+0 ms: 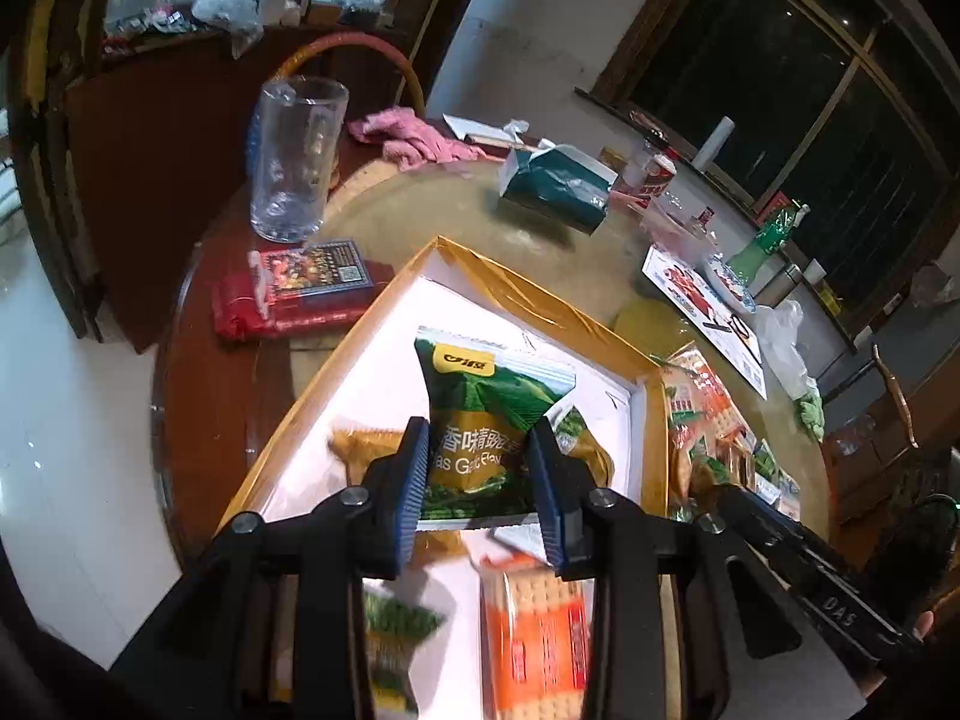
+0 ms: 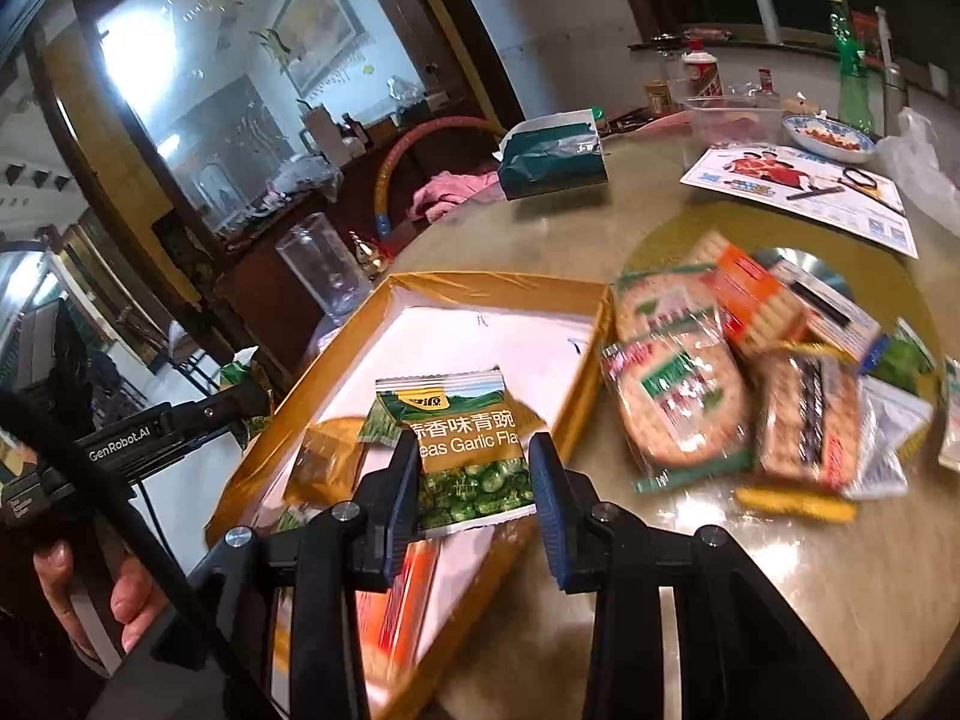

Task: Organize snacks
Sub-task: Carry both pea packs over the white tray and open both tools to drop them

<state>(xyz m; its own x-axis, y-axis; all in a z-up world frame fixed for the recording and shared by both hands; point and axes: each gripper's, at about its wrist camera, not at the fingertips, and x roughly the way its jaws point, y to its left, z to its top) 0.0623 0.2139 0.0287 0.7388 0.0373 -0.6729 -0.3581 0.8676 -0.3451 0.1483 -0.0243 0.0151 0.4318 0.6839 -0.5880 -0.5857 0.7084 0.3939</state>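
Sorting the snacks into the box point(image 1: 543, 294) is partly done, I judge. In my left view a green pea packet point(image 1: 480, 420) lies on the white floor of the box, and my left tongs point(image 1: 480, 474) hang over it with the jaws spread to either side of it; I see no squeeze on the wrapper, so I take them as released. Nearer me, at about 6 o'clock from the pea packet, an orange cracker pack point(image 1: 534, 630) already lies in the box, a second green packet point(image 1: 390, 636) sits at 7 o'clock, and a brown packet point(image 1: 360, 447) at 9 o'clock.

My right tongs point(image 2: 474, 480) are spread too and carry nothing; they hover above the near edge of the box, with the pea packet showing between the jaws.

What is left lies outside. At 3 o'clock from the box, on the worktop point(image 2: 780, 588), sits a loose pile of snacks point(image 2: 750, 372): round cracker packs, an orange pack, a dark pack and some small sachets, heaped over one another. None of those are in the box yet, so by my count a good half of the job remains. The pile is blurred, so I cannot count it exactly.
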